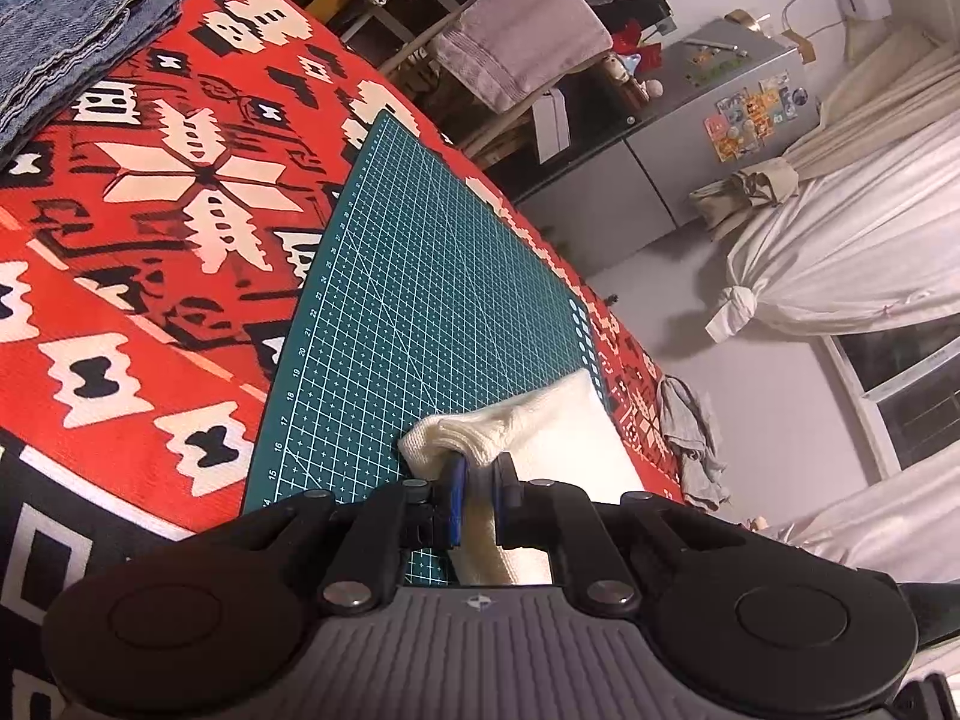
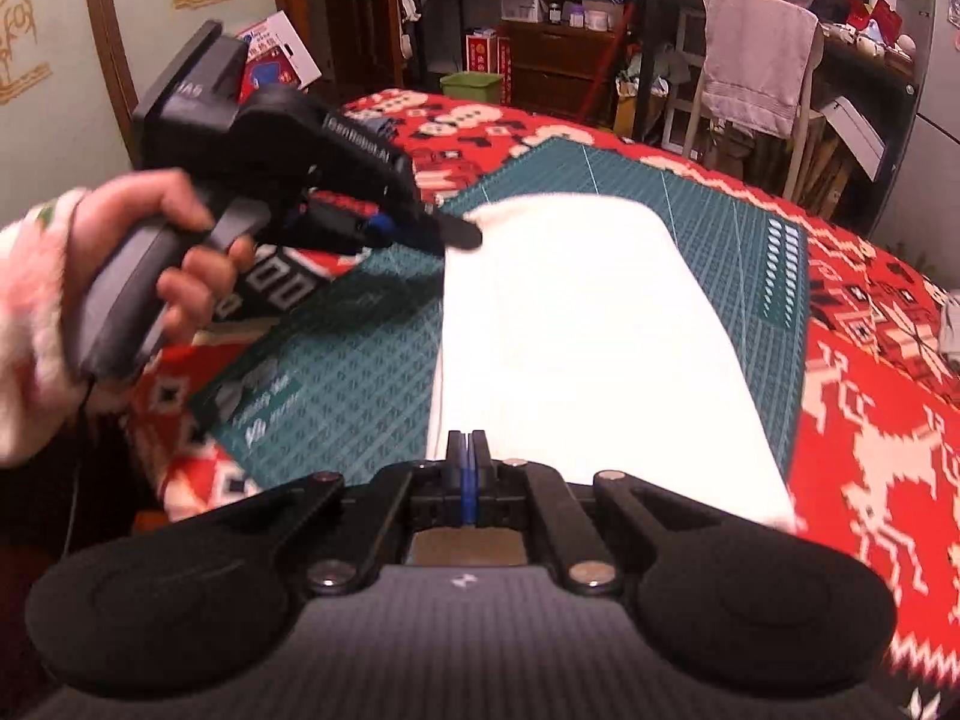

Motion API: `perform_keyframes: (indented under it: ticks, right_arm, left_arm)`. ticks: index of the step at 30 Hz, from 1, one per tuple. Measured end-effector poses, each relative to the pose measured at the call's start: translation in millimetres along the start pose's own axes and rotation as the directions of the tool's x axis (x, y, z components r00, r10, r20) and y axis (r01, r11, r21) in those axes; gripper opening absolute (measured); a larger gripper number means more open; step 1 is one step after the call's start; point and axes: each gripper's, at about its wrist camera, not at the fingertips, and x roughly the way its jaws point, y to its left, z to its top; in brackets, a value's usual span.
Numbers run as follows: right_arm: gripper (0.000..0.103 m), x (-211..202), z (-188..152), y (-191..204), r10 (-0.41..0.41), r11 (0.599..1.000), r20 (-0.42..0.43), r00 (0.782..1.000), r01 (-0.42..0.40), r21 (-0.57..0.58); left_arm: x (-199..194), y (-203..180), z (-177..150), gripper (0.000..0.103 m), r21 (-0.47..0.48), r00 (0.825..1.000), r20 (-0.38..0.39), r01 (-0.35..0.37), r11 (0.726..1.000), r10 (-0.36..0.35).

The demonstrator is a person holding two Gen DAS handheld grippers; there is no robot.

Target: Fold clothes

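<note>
A white knit cloth (image 2: 588, 330) lies folded into a long rectangle on the green cutting mat (image 2: 336, 372). My left gripper (image 1: 480, 468) is shut on a bunched corner of the cloth (image 1: 540, 420), with fabric showing between its blue pads. In the right wrist view a hand (image 2: 174, 228) holds that left gripper (image 2: 462, 234) at the cloth's far left corner. My right gripper (image 2: 468, 441) sits at the cloth's near edge, jaws pressed together with no fabric visible between them.
The mat (image 1: 420, 300) rests on a red patterned blanket (image 1: 150, 210). Folded jeans (image 1: 60, 30) lie at the far left and a grey garment (image 1: 690, 444) at the blanket's edge. A chair draped with a towel (image 2: 756, 60) and cluttered shelves stand beyond.
</note>
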Motion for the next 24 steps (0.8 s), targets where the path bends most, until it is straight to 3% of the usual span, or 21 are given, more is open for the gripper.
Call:
perform_keyframes:
  ticks: [6, 8, 13, 15, 18, 24]
  right_arm:
    - [0.0, -21, -15, -7, 0.012, 0.999, -0.027, 1.0, -0.011, 0.047]
    - [0.0, -28, -16, -10, 0.011, 0.998, -0.011, 1.0, -0.01, 0.065]
    - [0.001, -38, -11, -22, -0.022, 0.992, 0.053, 0.998, 0.015, 0.122]
    - [0.001, -35, -6, -29, -0.056, 0.988, 0.08, 0.995, 0.043, 0.151]
    - [0.001, -23, 5, -33, -0.08, 0.983, 0.121, 0.989, 0.058, 0.176]
    - [0.001, 11, 27, -41, -0.102, 0.976, 0.16, 0.982, 0.068, 0.206]
  left_arm:
    - [-1, -4, 0, 0.015, 0.01, 1.0, 0.005, -0.019, 1.0, 0.019]
    - [-6, -9, -1, 0.022, 0.04, 0.999, 0.016, -0.046, 0.998, 0.046]
    - [-27, -30, -7, 0.022, 0.142, 0.992, 0.069, -0.115, 0.983, 0.106]
    - [-34, -42, -9, 0.022, 0.201, 0.99, 0.09, -0.128, 0.971, 0.112]
    - [-31, -71, -13, 0.011, 0.31, 0.993, 0.082, -0.103, 0.945, 0.081]
    - [20, -105, -31, 0.005, 0.458, 0.996, -0.039, -0.048, 0.888, 0.075]
